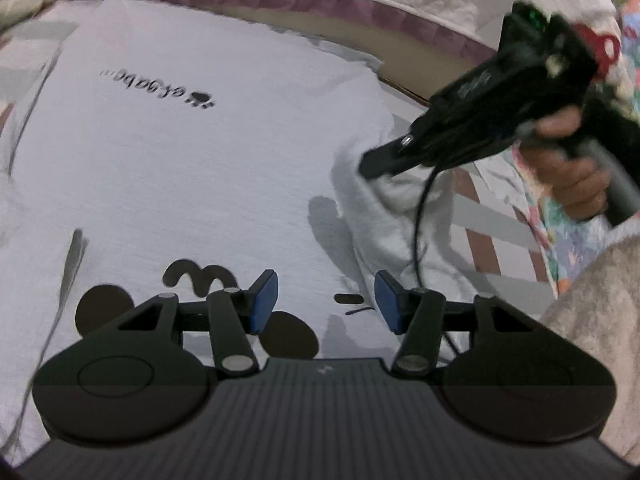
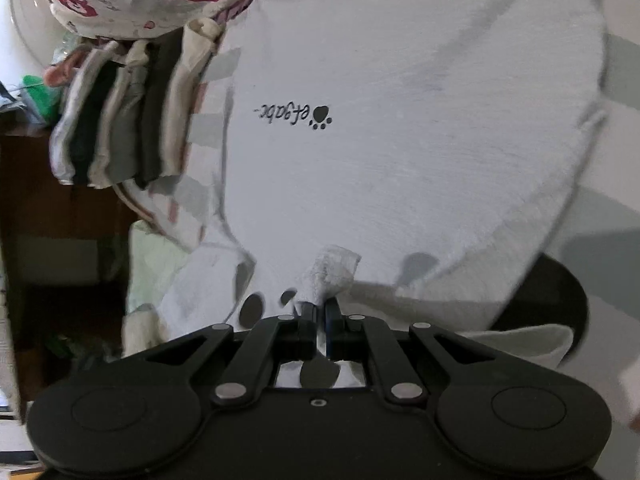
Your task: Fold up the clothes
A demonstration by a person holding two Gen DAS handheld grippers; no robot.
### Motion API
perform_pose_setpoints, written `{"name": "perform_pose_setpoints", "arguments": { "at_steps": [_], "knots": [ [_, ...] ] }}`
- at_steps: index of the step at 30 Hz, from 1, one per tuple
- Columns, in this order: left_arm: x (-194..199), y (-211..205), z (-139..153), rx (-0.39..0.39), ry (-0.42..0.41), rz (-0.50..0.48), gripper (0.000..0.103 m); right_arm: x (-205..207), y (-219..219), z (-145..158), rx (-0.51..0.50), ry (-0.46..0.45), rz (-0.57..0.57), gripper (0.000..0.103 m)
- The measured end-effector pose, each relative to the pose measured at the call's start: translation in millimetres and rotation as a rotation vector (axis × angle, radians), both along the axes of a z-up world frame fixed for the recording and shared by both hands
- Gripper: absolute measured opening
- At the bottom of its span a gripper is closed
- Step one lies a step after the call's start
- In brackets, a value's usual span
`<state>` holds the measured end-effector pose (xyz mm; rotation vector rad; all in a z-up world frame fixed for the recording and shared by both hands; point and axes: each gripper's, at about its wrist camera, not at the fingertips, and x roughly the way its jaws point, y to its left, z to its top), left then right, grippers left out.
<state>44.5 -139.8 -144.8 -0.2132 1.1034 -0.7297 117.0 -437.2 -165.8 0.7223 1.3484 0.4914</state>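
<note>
Pinching white shirt [image 2: 400,120] edge: right tongs [image 2: 320,312]; left tongs [image 1: 326,300] agape; folded stack [image 2: 124,120] nearby.

Striped bedsheet [image 1: 484,216], bear-print quilt [image 2: 132,0], dark wooden shelf [image 2: 52,216]

Your right gripper [image 1: 370,166] shows motion-blurred in the left wrist view, its tips buried in a bunched fold of the shirt [image 1: 208,152], so you cannot tell there how the jaws stand. The print [image 1: 160,88] on the shirt is too smeared to read. Your hand [image 1: 568,176] on the handle is partly hidden by the gripper body. In the right wrist view, the stack [image 2: 120,132] of folded clothes is blurred, and the frame's edge cuts off the shirt's hem.
</note>
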Motion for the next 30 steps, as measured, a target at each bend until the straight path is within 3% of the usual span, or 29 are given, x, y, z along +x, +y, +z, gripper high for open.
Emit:
{"name": "perform_pose_setpoints", "arguments": {
  "at_steps": [3,5,7,12,16,19,25,30],
  "knots": [
    [4,6,-7,-0.026,0.052,0.026,0.054,3,7,-5,-0.109,-0.045,0.018,0.015],
    [3,3,-12,-0.047,0.088,0.021,0.054,1,2,0,-0.151,-0.080,0.016,0.038],
    [-1,-5,-14,-0.036,0.075,-0.005,0.055,0,-6,9,-0.192,-0.120,0.010,0.050],
    [-9,-22,-20,0.007,0.028,-0.065,0.055,-3,-28,17,-0.298,-0.064,-0.074,0.050],
    [-3,-14,-27,-0.033,0.064,-0.027,0.055,-12,-37,2,-0.411,0.044,-0.012,0.050],
    [2,-5,-25,-0.054,0.064,0.017,0.055,-14,-49,-9,-0.451,0.108,-0.050,0.050],
    [8,8,-19,-0.012,0.032,0.069,0.055,-13,-63,-39,-0.363,0.234,-0.070,0.051],
    [13,9,-25,-0.032,0.058,0.084,0.055,-12,-58,-62,-0.277,0.317,-0.064,0.062]
  ]
}}
